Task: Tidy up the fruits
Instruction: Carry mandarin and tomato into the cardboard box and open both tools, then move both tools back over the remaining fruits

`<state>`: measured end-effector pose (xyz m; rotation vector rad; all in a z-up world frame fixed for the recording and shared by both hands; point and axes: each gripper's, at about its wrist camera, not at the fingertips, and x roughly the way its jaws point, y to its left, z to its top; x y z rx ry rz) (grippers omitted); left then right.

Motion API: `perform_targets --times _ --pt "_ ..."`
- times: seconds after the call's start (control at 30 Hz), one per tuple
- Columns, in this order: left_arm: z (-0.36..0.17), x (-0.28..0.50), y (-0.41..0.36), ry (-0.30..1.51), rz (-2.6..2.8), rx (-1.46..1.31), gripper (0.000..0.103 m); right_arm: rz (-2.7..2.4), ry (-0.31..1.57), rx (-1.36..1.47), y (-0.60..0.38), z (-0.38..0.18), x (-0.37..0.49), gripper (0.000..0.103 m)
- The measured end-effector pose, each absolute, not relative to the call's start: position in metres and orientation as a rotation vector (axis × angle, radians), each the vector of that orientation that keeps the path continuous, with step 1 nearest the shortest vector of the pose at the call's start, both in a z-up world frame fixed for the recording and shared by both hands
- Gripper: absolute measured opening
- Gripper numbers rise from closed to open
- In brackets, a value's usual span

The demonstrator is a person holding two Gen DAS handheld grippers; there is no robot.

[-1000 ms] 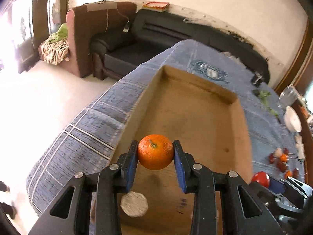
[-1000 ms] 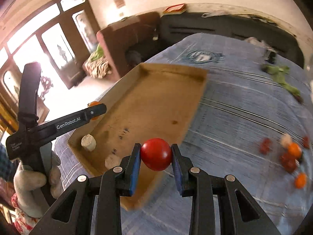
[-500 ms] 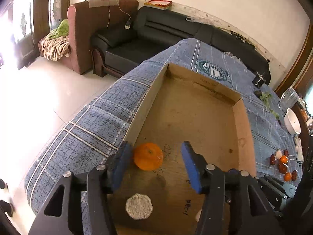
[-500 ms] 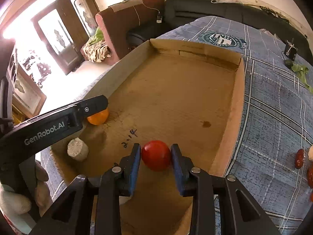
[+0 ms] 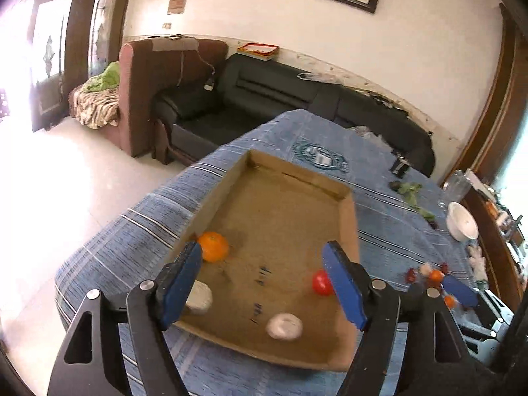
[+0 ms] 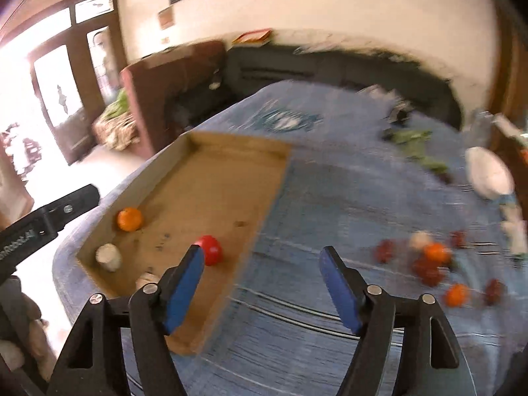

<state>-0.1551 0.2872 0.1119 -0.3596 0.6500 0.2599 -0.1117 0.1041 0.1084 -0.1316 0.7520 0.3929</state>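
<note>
**Both tongs gape wide, gripping nothing**

Left gripper [image 5: 264, 283] and right gripper [image 6: 260, 287] fill the lower frame. Mid-frame, the cardboard tray [image 5: 346, 217] holds an orange [image 5: 214, 246] at left and a red tomato [image 5: 320, 282] at right. Loose fruits [image 6: 429, 264] lie lower right.

My left gripper [image 5: 262, 282] and right gripper [image 6: 257, 285] both hang with blue pads spread wide, nothing held between them.

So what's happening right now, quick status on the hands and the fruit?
Left gripper open, right gripper open, both empty. Orange and tomato lie in the cardboard tray. Loose fruit pile waits on the blue cloth, path unblocked.
</note>
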Motion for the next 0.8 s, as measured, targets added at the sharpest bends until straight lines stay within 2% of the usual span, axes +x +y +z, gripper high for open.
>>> perform_targets --times 0.37,0.8 --pt "0.125 -0.149 0.193 0.656 0.107 -0.235 0.075 0.186 0.614 -0.099 0.017 0.149 -0.148 0.086" --pt "0.121 -0.133 0.145 0.700 0.067 -0.167 0.075 0.072 0.583 -0.104 -0.031 0.146 -0.147 0.090"
